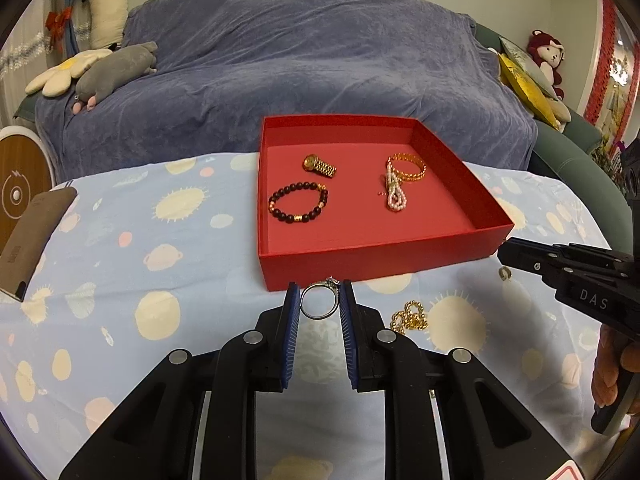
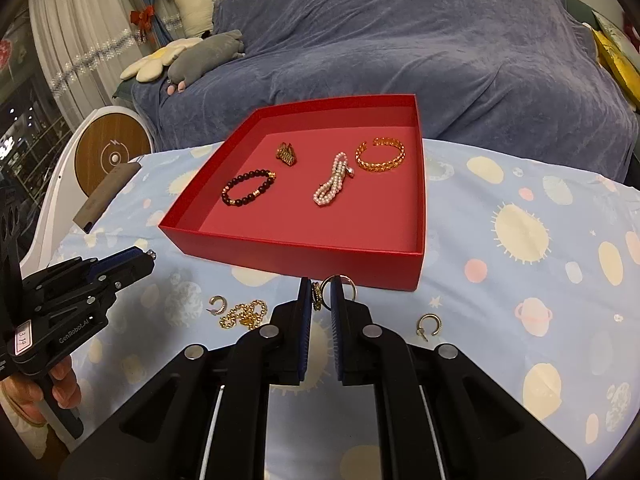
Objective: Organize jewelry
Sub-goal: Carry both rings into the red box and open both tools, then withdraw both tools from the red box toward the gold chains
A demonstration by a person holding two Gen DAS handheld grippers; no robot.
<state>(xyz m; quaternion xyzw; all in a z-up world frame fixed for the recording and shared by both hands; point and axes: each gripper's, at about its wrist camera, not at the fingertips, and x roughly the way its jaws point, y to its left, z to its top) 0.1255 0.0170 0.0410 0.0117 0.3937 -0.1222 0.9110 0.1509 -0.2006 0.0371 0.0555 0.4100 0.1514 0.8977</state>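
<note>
The left gripper (image 1: pixel 319 300) held a silver ring (image 1: pixel 319 302) between its blue fingers (image 1: pixel 291 312), just in front of the red box (image 1: pixel 384 256). The right gripper (image 2: pixel 322 300) was closed on a gold ring (image 2: pixel 335 285). In the box lay a watch (image 1: pixel 319 165), a dark bead bracelet (image 1: pixel 298 201), a pearl strand (image 1: pixel 394 196) and a gold bangle (image 1: pixel 407 168). A gold chain (image 1: pixel 409 317) rested on the surface (image 1: pixel 120 264).

Light: dim, warm indoor light with a violet cast.
Shadows: soft, the red box (image 1: pixel 372 256) darkening the tablecloth (image 1: pixel 120 264) along its near wall.
Glare: small glints on the gripper rivets.
Focus: sharp at centre, softer toward the rims.
Distortion: strong fisheye bending, black vignette in the corners.
</note>
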